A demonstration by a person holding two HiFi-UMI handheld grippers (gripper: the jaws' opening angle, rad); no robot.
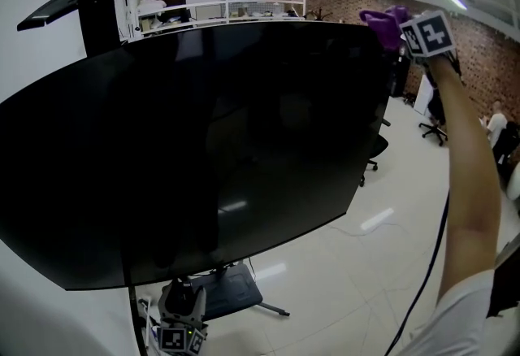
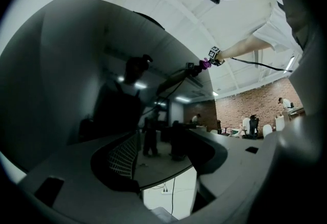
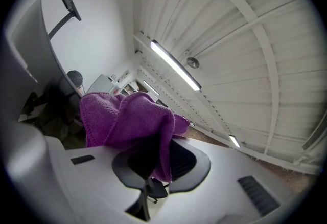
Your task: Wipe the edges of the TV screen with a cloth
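A large black TV screen (image 1: 203, 151) fills most of the head view, tilted by the lens. My right gripper (image 1: 398, 29) is raised to the screen's top right corner and is shut on a purple cloth (image 1: 383, 23), which lies against that corner. In the right gripper view the cloth (image 3: 127, 118) is bunched between the jaws of the right gripper (image 3: 153, 159) and spills over them. My left gripper (image 1: 180, 322) hangs low below the screen's bottom edge. It is open, and nothing lies between the jaws of the left gripper (image 2: 168, 166). The dark screen (image 2: 76, 90) shows beyond them.
The TV stand's dark base (image 1: 236, 291) sits on the pale tiled floor under the screen. A black cable (image 1: 431, 265) hangs from my raised right arm. Office chairs (image 1: 435, 128) and a brick wall (image 1: 487, 54) lie to the right. A black bar (image 1: 81, 1) juts above the screen's top left.
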